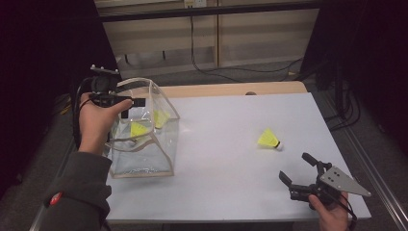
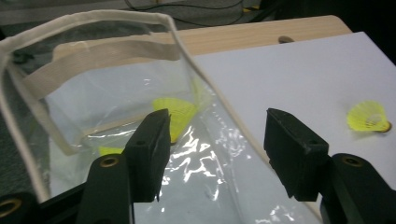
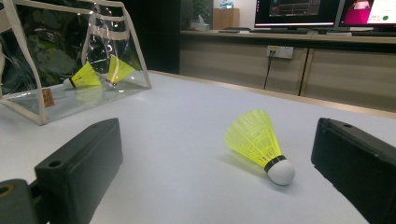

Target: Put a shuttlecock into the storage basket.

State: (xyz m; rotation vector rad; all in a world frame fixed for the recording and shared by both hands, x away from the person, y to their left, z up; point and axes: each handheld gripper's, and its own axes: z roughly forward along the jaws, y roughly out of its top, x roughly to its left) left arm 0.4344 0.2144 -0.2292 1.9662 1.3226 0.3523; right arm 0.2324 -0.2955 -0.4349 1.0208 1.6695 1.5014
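A clear plastic bag with beige trim (image 1: 142, 173) stands open at the table's left. Two yellow shuttlecocks (image 1: 139, 129) (image 1: 160, 118) lie inside it. My left gripper (image 1: 132, 108) hovers over the bag's mouth, open. In the left gripper view its jaws (image 2: 222, 154) straddle the bag's near wall without pressing on it, above one shuttlecock (image 2: 177, 114). A third yellow shuttlecock (image 1: 268, 139) lies on its side on the white tabletop at the right. My right gripper (image 1: 297, 168) rests low near the front right edge, open, and the shuttlecock (image 3: 257, 140) lies just ahead between its jaws (image 3: 219, 177).
The white tabletop (image 1: 226, 144) stretches bare between the bag and the loose shuttlecock. A wooden strip (image 1: 231, 89) runs along the far edge, with cabinets and cables (image 1: 211, 67) behind it. The table's front right corner lies just beside my right hand.
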